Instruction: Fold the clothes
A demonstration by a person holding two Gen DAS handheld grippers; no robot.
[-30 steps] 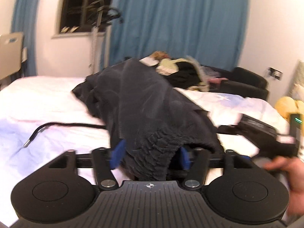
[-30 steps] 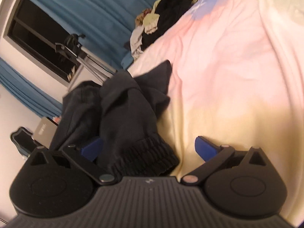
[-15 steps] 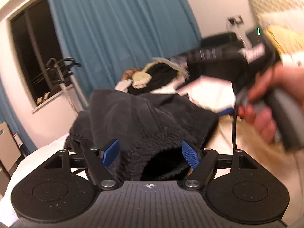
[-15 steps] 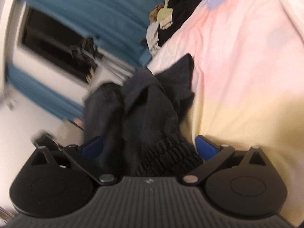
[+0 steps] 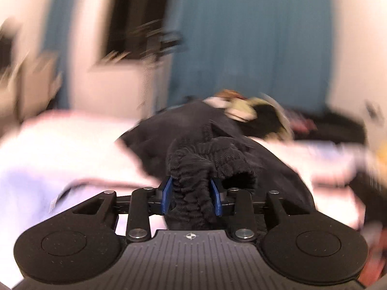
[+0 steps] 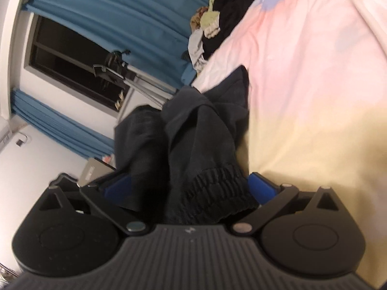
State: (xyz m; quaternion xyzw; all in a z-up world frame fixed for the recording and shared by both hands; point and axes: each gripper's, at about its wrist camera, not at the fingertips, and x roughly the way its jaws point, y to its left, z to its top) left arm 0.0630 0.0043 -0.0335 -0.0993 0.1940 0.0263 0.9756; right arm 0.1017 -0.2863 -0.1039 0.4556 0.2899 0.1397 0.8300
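Note:
A black garment with an elastic waistband lies bunched on the pale bed sheet. My left gripper is shut on the waistband, which is pinched between the blue pads. In the right wrist view the same garment hangs between the fingers of my right gripper. Its jaws stand wide apart, with the waistband lying loose between the blue pads. The left wrist view is blurred by motion.
A pile of other clothes lies at the far side of the bed, and it also shows in the right wrist view. Blue curtains, a dark window and a stand are behind. The sheet spreads right.
My left gripper has closed from open onto the waistband and swung sharply. My right gripper stays open with the garment lying between its fingers.

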